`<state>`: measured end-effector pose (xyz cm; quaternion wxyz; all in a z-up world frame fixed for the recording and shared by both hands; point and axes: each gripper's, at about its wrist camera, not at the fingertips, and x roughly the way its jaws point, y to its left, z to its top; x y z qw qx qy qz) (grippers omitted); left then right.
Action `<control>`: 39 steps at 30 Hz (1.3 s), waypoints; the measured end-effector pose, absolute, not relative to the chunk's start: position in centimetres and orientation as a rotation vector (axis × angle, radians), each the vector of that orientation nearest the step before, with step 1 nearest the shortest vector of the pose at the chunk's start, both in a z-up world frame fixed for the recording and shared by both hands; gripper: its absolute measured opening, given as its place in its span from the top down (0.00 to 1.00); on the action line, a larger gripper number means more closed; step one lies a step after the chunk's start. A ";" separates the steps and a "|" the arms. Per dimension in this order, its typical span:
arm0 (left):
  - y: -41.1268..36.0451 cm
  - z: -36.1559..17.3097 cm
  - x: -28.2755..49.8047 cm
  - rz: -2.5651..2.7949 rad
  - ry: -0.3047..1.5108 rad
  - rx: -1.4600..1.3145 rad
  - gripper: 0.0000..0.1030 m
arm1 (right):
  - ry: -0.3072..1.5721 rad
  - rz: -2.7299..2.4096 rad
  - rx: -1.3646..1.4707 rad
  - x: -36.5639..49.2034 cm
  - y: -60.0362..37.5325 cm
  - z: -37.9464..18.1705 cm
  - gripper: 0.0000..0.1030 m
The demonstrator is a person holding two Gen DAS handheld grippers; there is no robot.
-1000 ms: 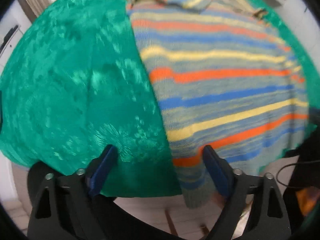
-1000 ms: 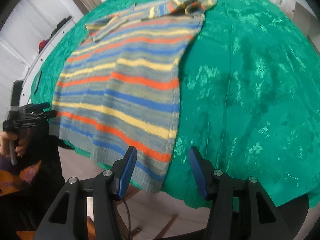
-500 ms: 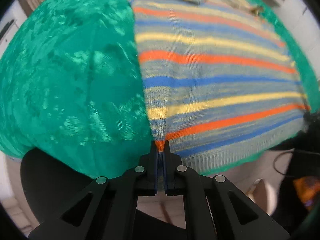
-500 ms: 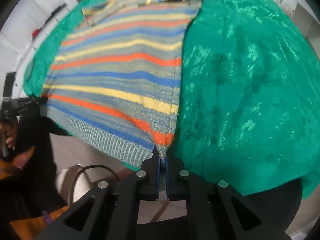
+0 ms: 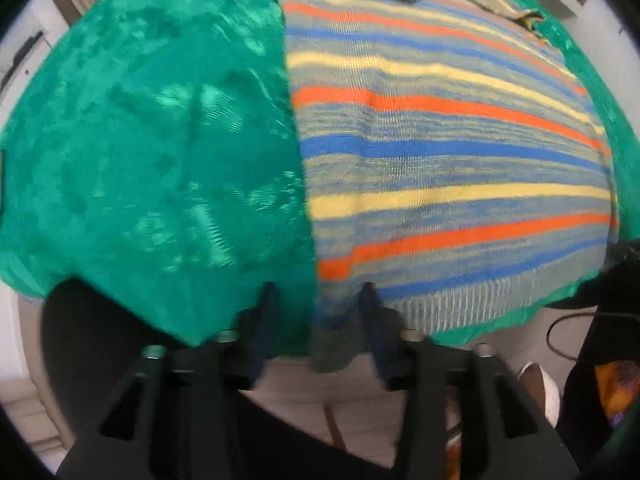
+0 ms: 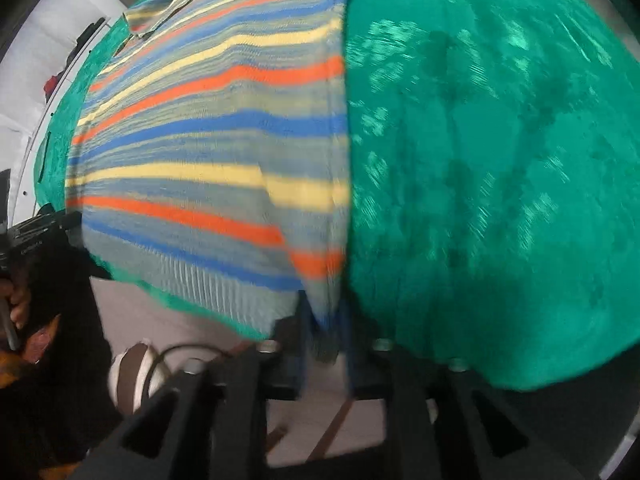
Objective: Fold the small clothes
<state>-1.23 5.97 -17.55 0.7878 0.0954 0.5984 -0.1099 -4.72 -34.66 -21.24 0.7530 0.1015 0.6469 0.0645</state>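
A striped knit sweater (image 5: 440,152) in grey, orange, blue and yellow bands lies spread flat on a bench draped in a shiny green patterned cloth (image 5: 152,152). Its ribbed hem runs along the near edge of the bench, with both lower corners hanging over that edge.

The left gripper (image 5: 316,320), black with blue pads, sits at the near edge over the sweater's left lower corner. Its jaws have just been opening and now stand apart, with the hanging corner of the hem loose between them and clear space on either side of it.

The right gripper (image 6: 324,336) is at the sweater's right lower corner, also at the near edge. Its jaws have just been opening too and stand narrowly parted; the corner hangs down between the pads, but the blur hides whether they press on it.

A person's hand (image 6: 18,300) shows at the left edge of the right wrist view.
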 end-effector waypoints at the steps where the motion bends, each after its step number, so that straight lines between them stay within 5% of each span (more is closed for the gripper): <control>1: 6.7 -17.0 -2.3 -0.238 1.273 0.203 0.48 | 1.420 0.134 0.205 -5.0 -35.2 -20.7 0.66; 6: 9.9 -11.5 -1.9 -0.144 1.105 0.150 0.35 | 1.298 0.014 -0.035 -4.1 -38.1 -12.4 0.62; 11: 10.3 -9.7 0.6 -0.091 0.982 0.052 0.33 | 1.036 0.062 -0.229 4.1 -36.5 -3.9 0.40; 22: 11.6 -9.3 -2.0 -0.065 0.999 0.038 0.28 | 1.066 0.367 -0.320 24.3 -25.5 -15.3 0.41; 24: 12.6 -10.5 -1.9 -0.036 1.046 0.026 0.28 | 1.080 0.352 -0.287 25.9 -25.8 -17.2 0.57; 25: 13.0 -10.9 -1.8 -0.025 1.065 0.017 0.28 | 1.075 0.323 -0.239 26.1 -26.7 -17.0 0.82; 26: 13.6 -11.4 -1.8 -0.013 1.083 0.001 0.28 | 1.063 0.279 -0.186 26.4 -28.0 -16.5 0.95; 33: 13.4 -12.4 -1.2 -0.015 1.095 0.000 0.28 | 0.901 -0.066 0.070 21.9 -45.8 -9.8 0.95; 39: 9.6 -11.8 -0.7 -0.089 1.080 0.034 0.28 | 0.948 -0.288 0.254 16.7 -58.0 -11.9 0.95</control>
